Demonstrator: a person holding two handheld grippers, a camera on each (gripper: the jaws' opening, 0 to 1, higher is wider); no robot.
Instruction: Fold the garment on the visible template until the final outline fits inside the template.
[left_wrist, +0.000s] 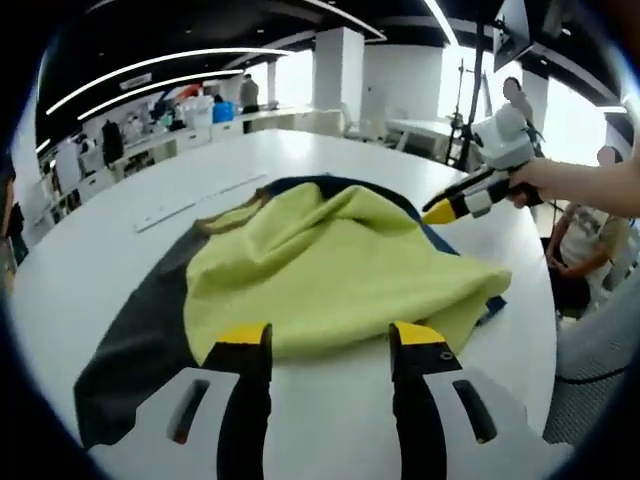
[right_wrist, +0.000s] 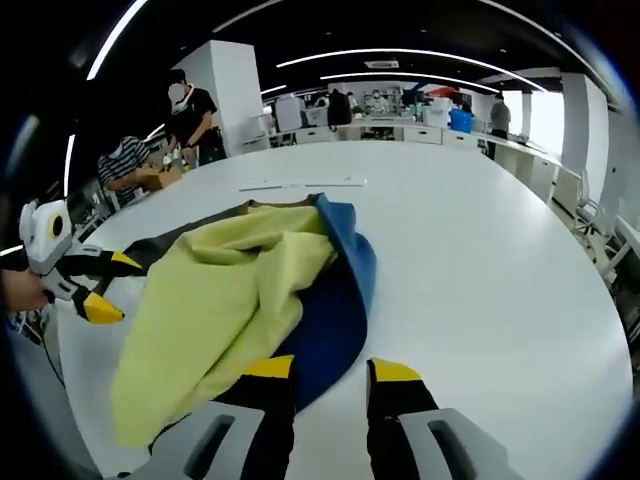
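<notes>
Open office: white pillar (left_wrist: 338, 66), ceiling light strips (right_wrist: 420, 53), bright windows (left_wrist: 583, 118).

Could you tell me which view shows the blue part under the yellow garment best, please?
The right gripper view: the blue part lies broadly exposed beside the yellow garment. The left gripper view shows just a thin blue edge.

No readable text, labels, brands or nos. in either view. Long pale strip (left_wrist: 200, 200) on white table (left_wrist: 120, 260) beyond garment (left_wrist: 330, 265), poss. ruler, but any marks too small to read. Same strip (right_wrist: 300, 184) in right gripper view, also illegible. Garment plain, no print or tag seen. Boxes and containers on far benches too blurred for lettering.
</notes>
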